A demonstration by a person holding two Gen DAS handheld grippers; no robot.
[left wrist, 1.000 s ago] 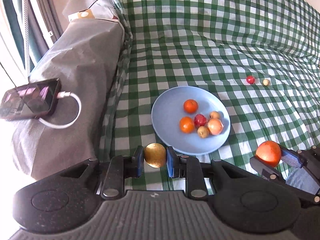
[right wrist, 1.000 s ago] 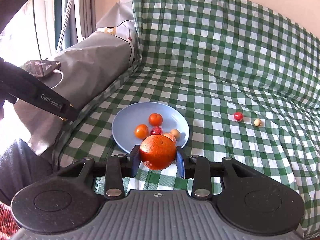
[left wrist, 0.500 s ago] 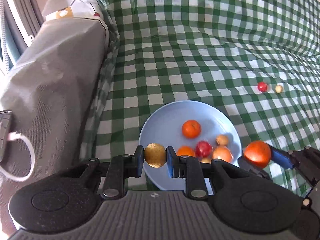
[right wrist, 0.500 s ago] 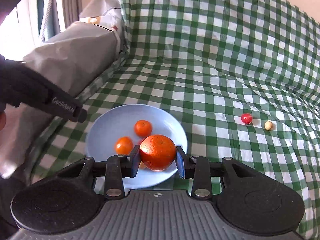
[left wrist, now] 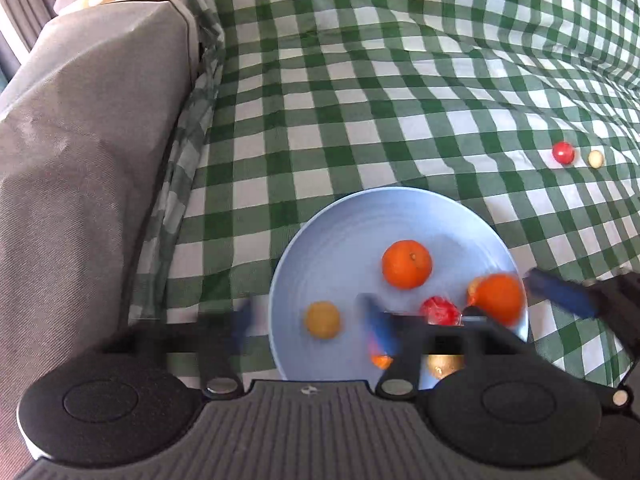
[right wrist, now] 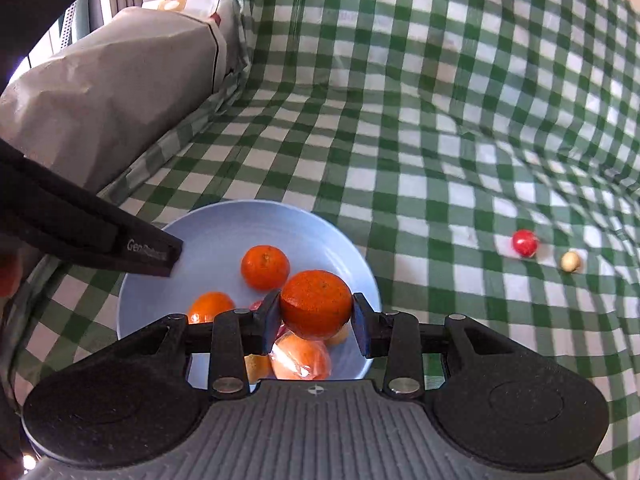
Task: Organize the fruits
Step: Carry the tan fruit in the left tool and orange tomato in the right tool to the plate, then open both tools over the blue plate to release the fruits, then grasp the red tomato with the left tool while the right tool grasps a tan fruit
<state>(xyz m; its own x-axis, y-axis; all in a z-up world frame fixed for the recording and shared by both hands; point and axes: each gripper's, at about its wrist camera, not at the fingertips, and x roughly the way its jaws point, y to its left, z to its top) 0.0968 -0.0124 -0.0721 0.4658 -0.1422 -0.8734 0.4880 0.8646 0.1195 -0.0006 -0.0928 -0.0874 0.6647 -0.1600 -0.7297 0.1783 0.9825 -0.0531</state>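
Note:
A light blue plate [left wrist: 344,236] lies on the green checked cloth and holds several fruits, among them an orange [left wrist: 407,264] and a red fruit [left wrist: 439,311]. My left gripper [left wrist: 308,322] is open over the plate's near left part; a small golden-brown fruit [left wrist: 322,319] sits free between its blurred fingers. My right gripper [right wrist: 316,318] is over the plate's right side, its jaws parting around a large orange [right wrist: 316,303], which also shows in the left wrist view [left wrist: 499,298]. The plate also shows in the right wrist view [right wrist: 224,232].
A small red fruit [left wrist: 563,152] and a small pale yellow fruit [left wrist: 595,158] lie on the cloth to the far right of the plate. A grey covered armrest [left wrist: 88,152] rises along the left. The cloth is wrinkled at the back right.
Both grippers moved forward over the plate. My left gripper opened and let go of the golden-brown fruit. My right jaws widened slightly around the large orange.

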